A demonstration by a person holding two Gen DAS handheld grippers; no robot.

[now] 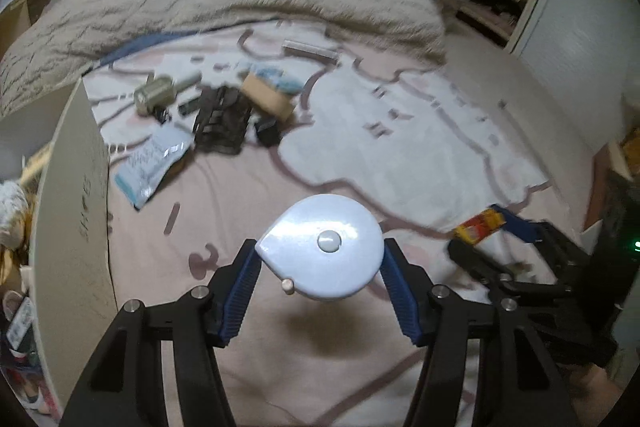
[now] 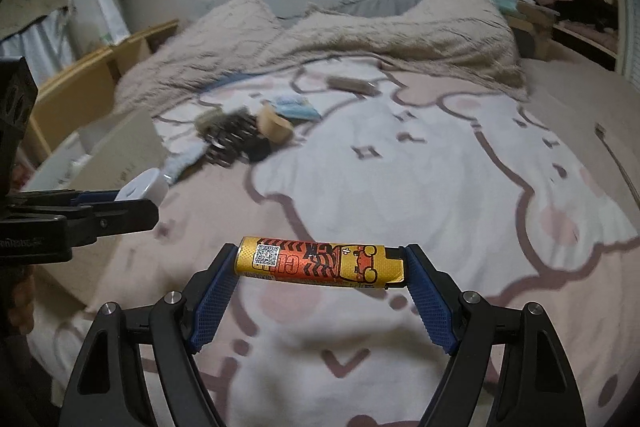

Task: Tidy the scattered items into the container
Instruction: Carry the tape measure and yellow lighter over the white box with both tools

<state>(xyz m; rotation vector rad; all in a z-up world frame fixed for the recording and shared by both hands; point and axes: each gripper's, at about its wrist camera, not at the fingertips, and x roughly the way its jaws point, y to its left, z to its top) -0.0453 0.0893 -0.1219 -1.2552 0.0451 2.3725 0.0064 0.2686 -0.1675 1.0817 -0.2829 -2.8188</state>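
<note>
The bed (image 1: 400, 147) carries a loose pile near its left edge, beside the pale box (image 1: 76, 207), likely the container; its inside is hidden. The left gripper (image 1: 320, 255) clamps a white tape measure (image 1: 320, 251) across its width, held clear of the sheet for carrying. The right gripper (image 2: 320, 263) pinches a yellow lighter (image 2: 320, 263) end to end. Blur hides what the pile holds.

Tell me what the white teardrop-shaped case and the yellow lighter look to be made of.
White teardrop-shaped case, held in the left claw: probably glossy hard plastic; bright reflections sit on its smooth top.
Yellow lighter, clamped end to end in the right claw: body seemingly plastic under a shiny printed wrap with a QR code; the dark end looks like plastic or metal, unclear.
</note>
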